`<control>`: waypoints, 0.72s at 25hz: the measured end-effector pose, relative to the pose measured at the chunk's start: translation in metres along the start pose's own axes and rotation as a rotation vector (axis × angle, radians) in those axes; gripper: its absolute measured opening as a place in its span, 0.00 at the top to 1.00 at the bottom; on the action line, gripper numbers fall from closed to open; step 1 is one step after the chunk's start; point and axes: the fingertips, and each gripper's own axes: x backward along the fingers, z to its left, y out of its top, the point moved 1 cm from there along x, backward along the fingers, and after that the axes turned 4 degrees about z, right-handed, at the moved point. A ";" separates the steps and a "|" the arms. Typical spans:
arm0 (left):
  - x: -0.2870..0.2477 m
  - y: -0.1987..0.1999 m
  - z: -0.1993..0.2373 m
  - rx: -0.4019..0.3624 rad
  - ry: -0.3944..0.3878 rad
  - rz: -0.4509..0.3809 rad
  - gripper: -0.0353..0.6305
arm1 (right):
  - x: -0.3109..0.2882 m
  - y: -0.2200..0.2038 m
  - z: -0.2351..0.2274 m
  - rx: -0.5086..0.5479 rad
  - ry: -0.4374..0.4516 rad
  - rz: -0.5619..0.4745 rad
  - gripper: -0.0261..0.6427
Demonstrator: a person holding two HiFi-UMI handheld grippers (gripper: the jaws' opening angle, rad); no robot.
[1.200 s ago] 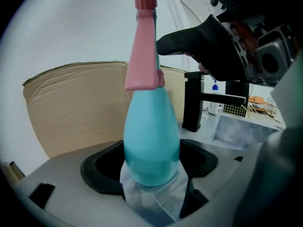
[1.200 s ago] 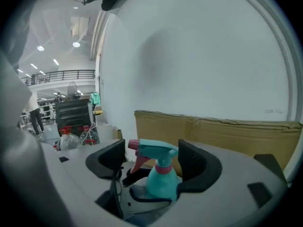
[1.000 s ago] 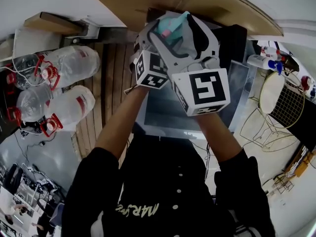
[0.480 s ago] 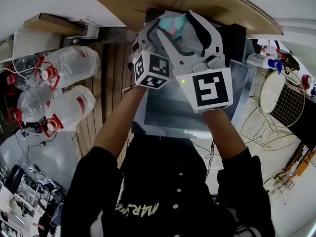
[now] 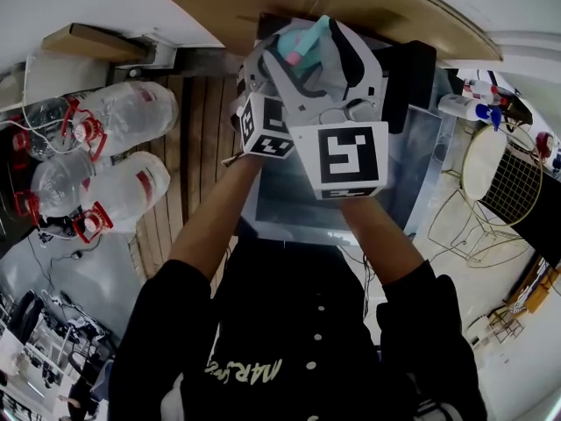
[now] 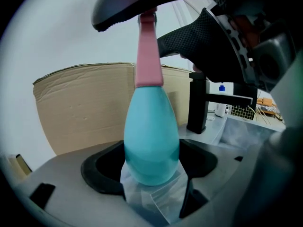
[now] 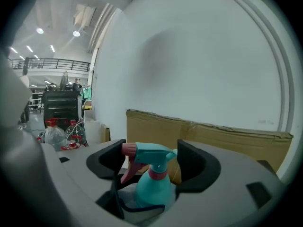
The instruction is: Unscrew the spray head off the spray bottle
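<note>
Gripping teal spray bottle (image 6: 151, 131) — left gripper (image 6: 150, 170) clamped, right gripper (image 7: 151, 168) jaws opening around spray head (image 7: 150, 154)

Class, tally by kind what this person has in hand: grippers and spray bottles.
Grippers: 2 (left gripper gripping the spray bottle; right gripper, jaws opening, spray head between them untouched)
Spray bottles: 1
Total: 3
</note>
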 end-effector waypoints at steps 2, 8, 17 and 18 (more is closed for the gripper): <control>0.001 0.001 0.000 -0.001 -0.003 -0.009 0.39 | -0.001 -0.003 0.000 -0.002 -0.005 0.021 0.46; -0.002 -0.007 -0.001 -0.003 -0.002 -0.012 0.39 | -0.002 -0.007 0.001 0.012 0.007 0.032 0.50; -0.002 -0.004 -0.003 -0.040 -0.081 -0.038 0.39 | 0.005 -0.005 0.003 0.081 0.210 -0.025 0.53; -0.002 -0.004 -0.003 -0.046 -0.095 -0.041 0.39 | 0.007 -0.005 0.002 0.095 0.242 -0.026 0.53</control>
